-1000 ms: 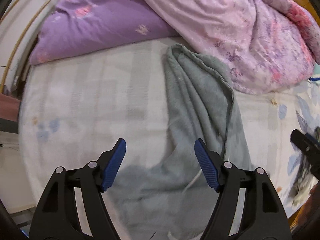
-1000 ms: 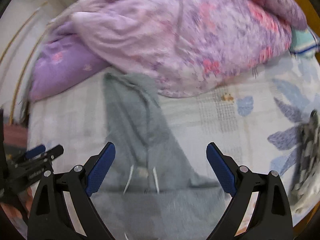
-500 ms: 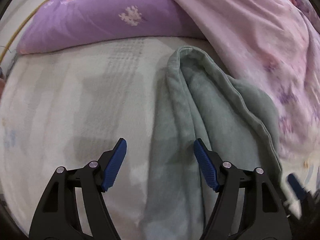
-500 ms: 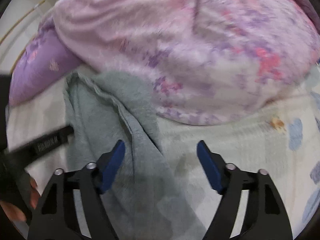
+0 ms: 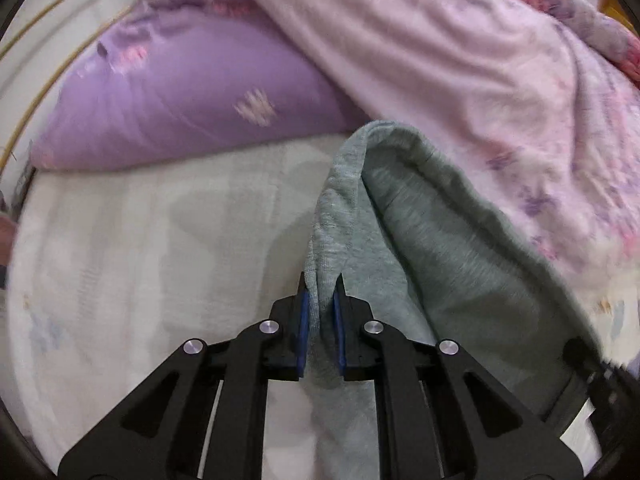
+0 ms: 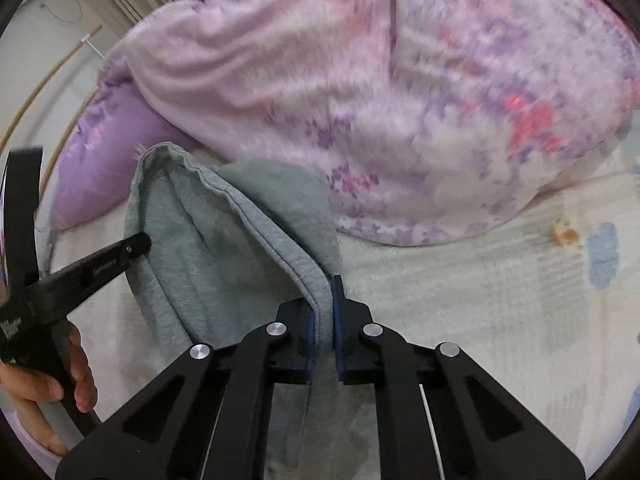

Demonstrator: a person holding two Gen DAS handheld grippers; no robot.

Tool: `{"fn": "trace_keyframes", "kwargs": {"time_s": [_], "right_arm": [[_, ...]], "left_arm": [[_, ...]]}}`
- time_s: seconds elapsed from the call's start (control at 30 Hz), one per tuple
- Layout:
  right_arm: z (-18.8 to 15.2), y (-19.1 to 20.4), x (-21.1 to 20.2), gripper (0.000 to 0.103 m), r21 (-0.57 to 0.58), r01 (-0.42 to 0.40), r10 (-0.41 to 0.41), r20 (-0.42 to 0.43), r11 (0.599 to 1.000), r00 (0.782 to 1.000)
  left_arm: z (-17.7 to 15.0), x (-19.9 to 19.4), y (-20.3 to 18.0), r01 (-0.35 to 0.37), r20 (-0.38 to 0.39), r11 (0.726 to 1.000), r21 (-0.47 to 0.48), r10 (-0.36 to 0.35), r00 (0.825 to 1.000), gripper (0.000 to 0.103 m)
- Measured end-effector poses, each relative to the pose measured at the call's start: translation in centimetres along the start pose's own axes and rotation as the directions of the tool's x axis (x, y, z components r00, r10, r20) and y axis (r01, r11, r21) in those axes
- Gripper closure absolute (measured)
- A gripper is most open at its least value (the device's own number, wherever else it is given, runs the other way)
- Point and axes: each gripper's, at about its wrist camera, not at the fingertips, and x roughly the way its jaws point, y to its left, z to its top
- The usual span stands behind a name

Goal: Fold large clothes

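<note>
A grey-green fleece garment (image 5: 432, 240) lies bunched lengthwise on the pale bed sheet (image 5: 160, 248), its far end against the bedding. My left gripper (image 5: 319, 300) is shut on the garment's left folded edge. My right gripper (image 6: 322, 300) is shut on the garment's (image 6: 208, 240) stitched right hem. The left gripper's black body and the hand holding it show at the left of the right wrist view (image 6: 80, 268). The garment's near part is hidden under both grippers.
A pink floral quilt (image 5: 480, 72) is heaped at the back right, resting over the garment's far edge. A purple pillow (image 5: 192, 108) lies at the back left. The quilt fills the upper right wrist view (image 6: 400, 100). The sheet (image 6: 480, 300) extends to the right.
Both grippers moved forward along the garment toward the quilt and went from wide open to shut on its edges, left on the folded edge, right on the hem.
</note>
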Motion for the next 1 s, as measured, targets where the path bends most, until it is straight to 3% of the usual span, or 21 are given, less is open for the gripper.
{"fn": "trace_keyframes", "kwargs": {"time_s": [0.23,0.4,0.57,0.67,0.73,0.8,0.83,0.9,0.93,1.0], "right_arm": [[-2.4,2.1,-10.2,0.096,-0.063,-0.048,0.052,0.067,0.997,0.996],[-8.1,3.8,-16.6,0.096,-0.128,-0.061,0.069,0.06,0.99,0.996],[-15.7,4.0,-20.5,0.096,-0.18,-0.055,0.057,0.001,0.982,0.998],[-20.8,3.4,-20.3,0.096,-0.212,-0.033,0.018,-0.07,0.977,0.997],[-24.4,2.3,-18.6,0.096,-0.212,-0.006,-0.03,-0.165,0.977,0.986],[-27.4,1.1,-16.4,0.096,-0.222,0.035,-0.095,-0.264,0.975,0.96],[-29.2,0.5,-15.0,0.095,-0.254,0.087,-0.172,-0.333,0.963,0.927],[-31.1,-0.2,-13.9,0.092,-0.254,0.108,-0.211,-0.422,0.961,0.882],[-31.6,-0.5,-14.2,0.091,-0.21,0.092,-0.179,-0.45,0.973,0.875],[-31.8,-0.8,-15.2,0.09,-0.129,0.038,-0.095,-0.471,0.991,0.877]], "left_arm": [[-4.6,-13.2,0.7,-0.036,0.106,0.996,0.079,0.027,0.994,0.093],[-10.5,-20.7,0.8,-0.05,0.124,0.993,0.11,0.036,0.992,0.092],[-19.4,-25.3,0.2,-0.019,0.071,0.991,0.131,0.01,0.997,0.092],[-25.2,-25.9,0.3,0.023,-0.016,0.991,0.132,-0.021,1.0,0.09],[-29.3,-24.7,-0.3,0.053,-0.108,0.988,0.145,-0.038,0.993,0.088],[-33.5,-22.9,-0.8,0.072,-0.224,0.984,0.161,-0.034,0.974,0.087],[-35.3,-22.1,-0.9,0.091,-0.284,0.982,0.166,-0.04,0.958,0.087],[-37.8,-21.5,-1.1,0.113,-0.363,0.976,0.189,-0.037,0.931,0.086],[-38.8,-22.0,-1.2,0.116,-0.372,0.971,0.21,-0.031,0.928,0.086],[-39.1,-23.3,-1.1,0.127,-0.343,0.965,0.23,-0.042,0.939,0.079]]}}
